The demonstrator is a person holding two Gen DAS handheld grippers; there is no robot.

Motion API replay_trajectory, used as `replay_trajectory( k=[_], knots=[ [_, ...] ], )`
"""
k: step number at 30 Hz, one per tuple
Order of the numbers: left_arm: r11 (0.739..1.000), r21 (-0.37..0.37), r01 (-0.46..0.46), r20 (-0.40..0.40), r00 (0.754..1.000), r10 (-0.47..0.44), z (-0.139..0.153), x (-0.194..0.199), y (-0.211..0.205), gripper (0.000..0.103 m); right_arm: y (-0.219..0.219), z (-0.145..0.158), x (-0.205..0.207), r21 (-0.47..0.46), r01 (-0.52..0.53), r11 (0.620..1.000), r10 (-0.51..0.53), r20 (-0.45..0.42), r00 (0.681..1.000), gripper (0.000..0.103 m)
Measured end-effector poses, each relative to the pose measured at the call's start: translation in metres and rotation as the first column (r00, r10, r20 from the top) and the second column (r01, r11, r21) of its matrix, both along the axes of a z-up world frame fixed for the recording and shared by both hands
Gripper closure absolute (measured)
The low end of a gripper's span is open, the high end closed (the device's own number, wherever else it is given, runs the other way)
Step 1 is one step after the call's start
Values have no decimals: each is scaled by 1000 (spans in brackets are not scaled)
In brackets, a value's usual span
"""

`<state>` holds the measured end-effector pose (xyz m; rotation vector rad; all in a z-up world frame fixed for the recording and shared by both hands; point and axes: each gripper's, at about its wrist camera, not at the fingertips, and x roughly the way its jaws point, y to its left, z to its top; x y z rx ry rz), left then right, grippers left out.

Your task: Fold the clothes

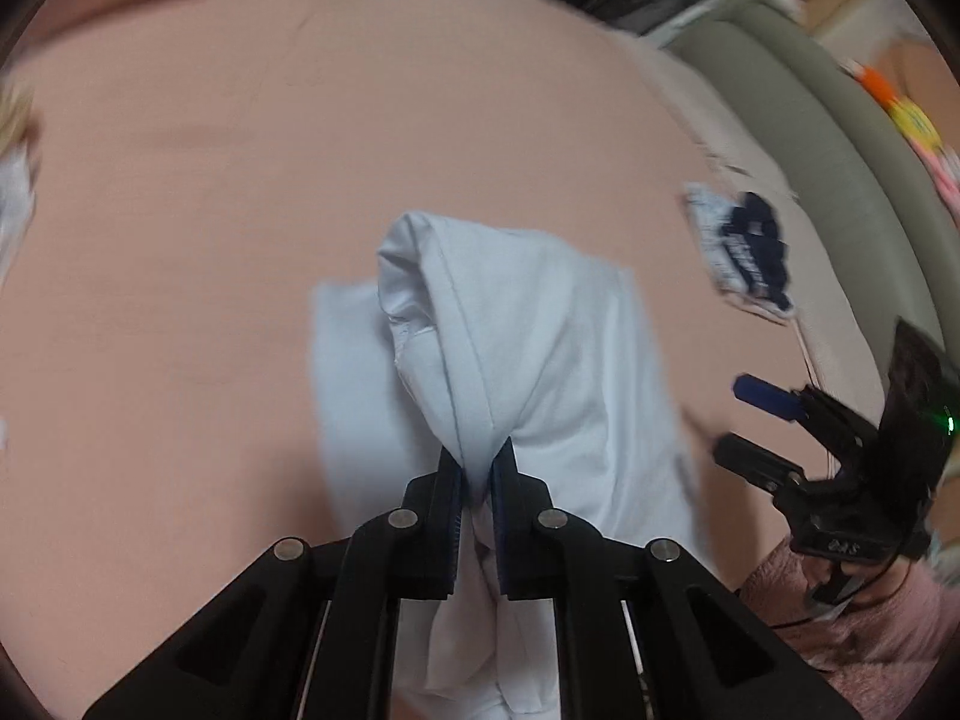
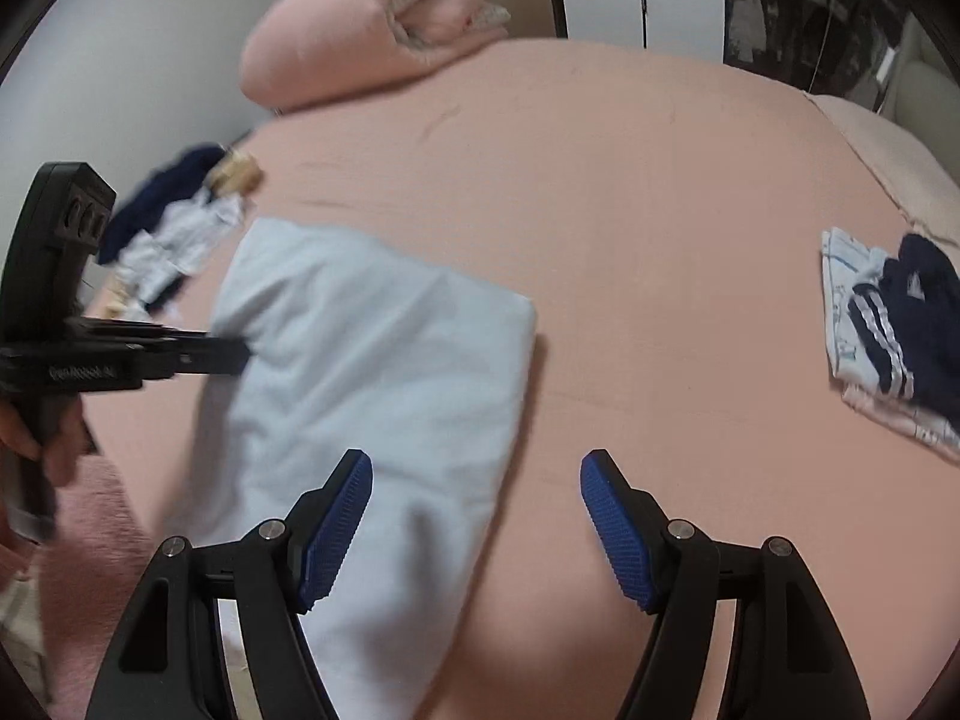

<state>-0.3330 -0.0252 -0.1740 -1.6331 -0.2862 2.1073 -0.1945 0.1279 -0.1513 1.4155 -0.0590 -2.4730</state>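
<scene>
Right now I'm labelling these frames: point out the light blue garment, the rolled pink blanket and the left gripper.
light blue garment (image 2: 384, 348), right wrist view, flat middle.
rolled pink blanket (image 2: 372, 18), right wrist view, rolled top.
left gripper (image 1: 477, 468), left wrist view, between clamped fingertips.

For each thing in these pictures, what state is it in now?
left gripper: shut on the light blue garment
right gripper: open, holding nothing
light blue garment: partly folded on the bed, one edge lifted
navy and white clothes: lying apart, folded
pink blanket: rolled up
</scene>
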Motion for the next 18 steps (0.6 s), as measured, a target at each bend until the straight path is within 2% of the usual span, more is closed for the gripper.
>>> replay_trajectory(
  k=[2,3,5,7,8,9,11,13,15,17,18],
  knots=[
    [998,30,-54,71,996,52,-20,-6,-19,92,-16,-11,-5,-6,-10,1000,11,29,1000,31],
    [996,54,-73,103,992,67,-29,-8,-24,86,-23,-16,-5,-9,-11,1000,12,43,999,31],
    [989,97,-110,160,983,93,-43,-12,-34,81,-30,-29,3,-6,-14,1000,14,84,996,31],
    [987,102,-126,120,986,113,-31,-6,-42,80,-35,-37,9,-7,-16,1000,17,119,993,31],
    [985,105,-134,99,987,123,-26,-3,-46,75,-37,-38,12,-19,-13,1000,16,125,992,31],
    [984,106,-140,78,988,132,-19,0,-50,61,-38,-37,16,-34,-8,999,12,123,992,31],
    [989,66,-129,32,991,127,-4,16,-54,47,-32,-29,27,-48,24,999,-20,82,996,31],
    [998,23,-66,-20,998,66,6,34,-48,47,-21,-25,32,-32,72,997,-70,54,996,31],
    [996,-85,2,-135,991,-13,15,53,-31,48,-11,-23,35,-12,86,996,-85,52,995,31],
    [982,-176,62,-254,961,-106,24,71,-12,48,-5,-23,40,11,81,997,-81,51,995,31],
    [979,-181,93,-289,946,-143,28,74,-2,48,-11,-22,40,26,64,998,-65,32,997,31]
  ],
)
